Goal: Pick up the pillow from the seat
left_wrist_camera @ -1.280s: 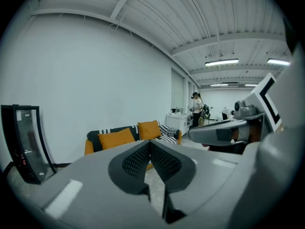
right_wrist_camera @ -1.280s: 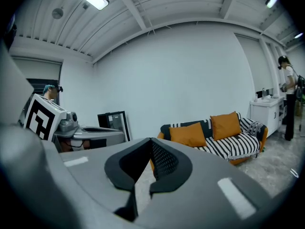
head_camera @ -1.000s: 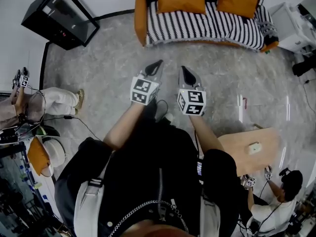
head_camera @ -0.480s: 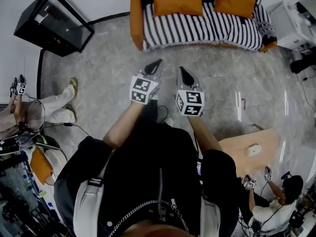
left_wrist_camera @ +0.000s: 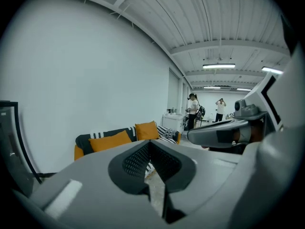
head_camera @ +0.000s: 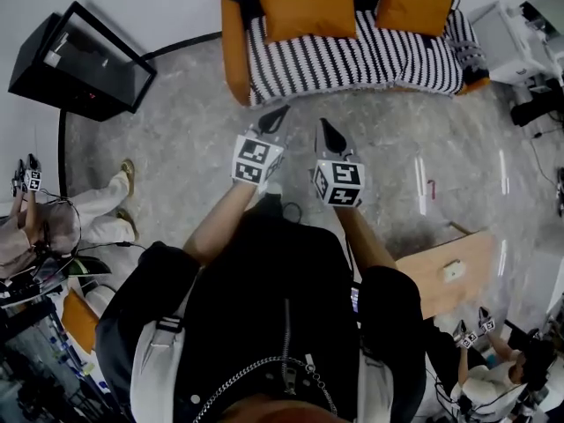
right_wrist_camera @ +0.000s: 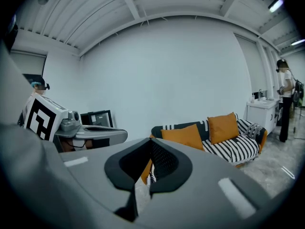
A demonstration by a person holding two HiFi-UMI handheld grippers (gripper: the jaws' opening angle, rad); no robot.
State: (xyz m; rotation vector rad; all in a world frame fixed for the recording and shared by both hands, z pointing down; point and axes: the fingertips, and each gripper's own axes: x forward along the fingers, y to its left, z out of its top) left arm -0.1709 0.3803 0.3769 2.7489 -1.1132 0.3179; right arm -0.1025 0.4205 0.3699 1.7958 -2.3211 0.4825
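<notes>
Left gripper [head_camera: 280, 115]: jaws together, nothing between them, tip over bare floor [head_camera: 176, 139] short of the sofa [head_camera: 352, 55] front edge, near the sofa's left end. Left pillow [head_camera: 308, 9]: orange, propped on the seat against the sofa back, long axis along the sofa, lying ahead of both grippers and roughly between their lines. Right gripper [head_camera: 328, 130]: jaws likewise together and empty, slightly farther from the sofa front. Right pillow [head_camera: 414, 5]: further toward the sofa's right end. Judgement: neither hand clearly nearer; the left tip leads marginally. Which pillow is intended could not be told. In both gripper views, each gripper's own jaws covered part of the sofa front.
</notes>
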